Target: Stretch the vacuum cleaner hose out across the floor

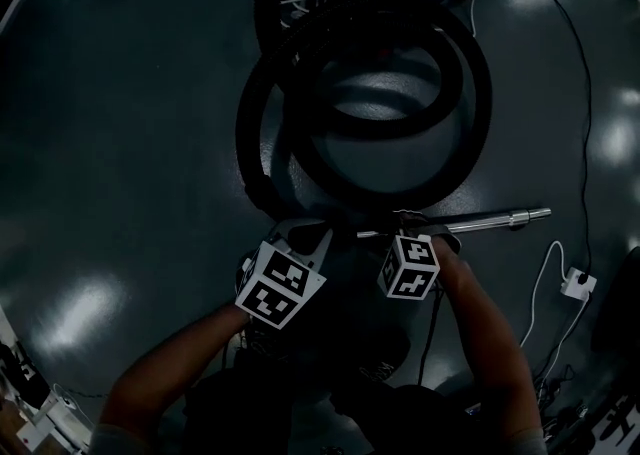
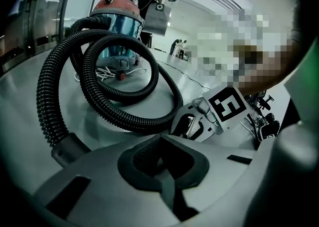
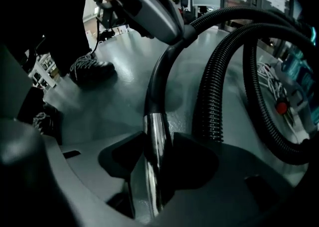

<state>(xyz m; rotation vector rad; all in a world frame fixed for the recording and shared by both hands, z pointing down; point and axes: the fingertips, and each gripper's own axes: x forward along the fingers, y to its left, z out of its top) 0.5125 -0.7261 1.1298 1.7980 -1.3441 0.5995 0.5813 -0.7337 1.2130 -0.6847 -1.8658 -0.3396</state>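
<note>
1. Head view: 1 hose [image 1: 478, 93], approx. 2 coils, lay on floor [image 1: 120, 143]; 1 canister [image 2: 117, 19] too dark there, cut off.
2. Jaws of left gripper [image 2: 162, 163] were pressed together, empty.
3. Jaws of right gripper [image 3: 152, 156] were spread astride 1 chrome wand [image 1: 490, 217].

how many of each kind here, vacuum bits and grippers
vacuum cleaner: 1
black hose: 1
chrome tube: 1
grippers: 2, left gripper and right gripper
total: 5

No words, numbers or brands can be read anywhere. The left cube [image 1: 281, 286] and right cube [image 1: 410, 267] carry only black-and-white square markers; the vacuum [image 2: 117, 19] shows no legible label.
</note>
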